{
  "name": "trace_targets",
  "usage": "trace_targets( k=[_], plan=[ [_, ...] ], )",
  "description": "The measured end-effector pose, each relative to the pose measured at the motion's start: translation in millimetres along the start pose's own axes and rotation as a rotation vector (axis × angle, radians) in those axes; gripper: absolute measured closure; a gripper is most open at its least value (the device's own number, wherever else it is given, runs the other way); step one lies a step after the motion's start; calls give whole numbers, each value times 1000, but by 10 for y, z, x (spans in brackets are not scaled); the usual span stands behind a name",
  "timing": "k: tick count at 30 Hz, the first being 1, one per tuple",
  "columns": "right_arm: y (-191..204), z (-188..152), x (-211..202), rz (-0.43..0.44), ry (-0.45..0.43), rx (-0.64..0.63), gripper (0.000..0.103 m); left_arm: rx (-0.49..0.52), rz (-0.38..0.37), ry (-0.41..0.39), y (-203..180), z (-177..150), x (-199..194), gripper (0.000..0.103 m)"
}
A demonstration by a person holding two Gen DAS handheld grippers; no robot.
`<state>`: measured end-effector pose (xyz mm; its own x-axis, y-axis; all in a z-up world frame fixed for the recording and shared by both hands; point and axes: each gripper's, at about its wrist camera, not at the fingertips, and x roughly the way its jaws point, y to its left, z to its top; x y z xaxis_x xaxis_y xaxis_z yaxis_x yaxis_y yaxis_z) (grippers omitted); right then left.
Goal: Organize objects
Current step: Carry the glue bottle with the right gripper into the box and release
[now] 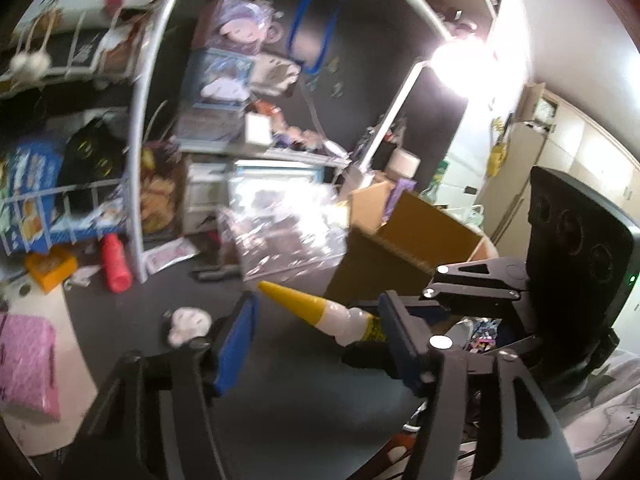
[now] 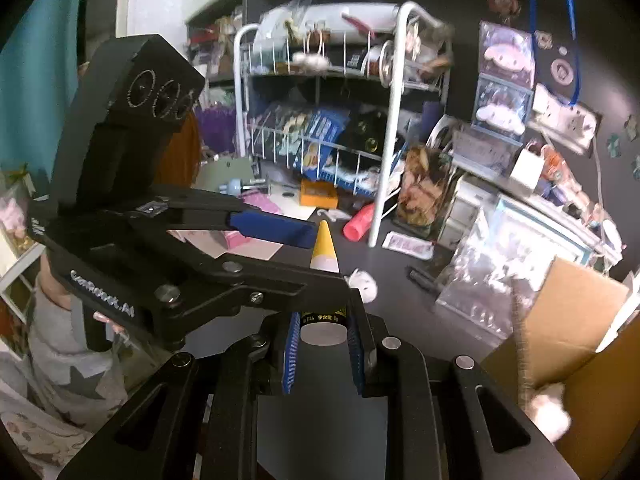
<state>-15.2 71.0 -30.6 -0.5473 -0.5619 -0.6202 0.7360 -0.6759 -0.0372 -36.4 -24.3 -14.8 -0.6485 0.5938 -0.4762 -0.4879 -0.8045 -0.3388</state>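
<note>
The right black two-finger gripper with blue ribbed pads (image 2: pixel 323 350) has its jaws drawn in close, both pads pressed against the sides of what they grip. The left black two-finger gripper with blue pads (image 1: pixel 316 344) has its jaws spread wide apart, reaching across just in front of the right one, its pads touching nothing.

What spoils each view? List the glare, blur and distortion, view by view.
Left wrist view: a desk lamp blows out to white and throws glare across the clear plastic bag; the white wire rack bows from fisheye, and the edges are smeared. Right wrist view: evenly lit, no blowout; the glue tube in the right tongs is fairly sharp, and the cardboard box edge is blurred.
</note>
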Motion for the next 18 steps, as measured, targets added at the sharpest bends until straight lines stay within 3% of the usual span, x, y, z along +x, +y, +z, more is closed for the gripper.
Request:
trace_targets(
  k=[6, 18],
  plan=[
    [-178, -9, -265, -16, -31, 3, 86, 56, -26, 1, -290, 195, 119, 57],
    [-816, -120, -715, -57, -53, 102, 86, 153, -72, 62, -832, 614, 711, 57]
  ],
)
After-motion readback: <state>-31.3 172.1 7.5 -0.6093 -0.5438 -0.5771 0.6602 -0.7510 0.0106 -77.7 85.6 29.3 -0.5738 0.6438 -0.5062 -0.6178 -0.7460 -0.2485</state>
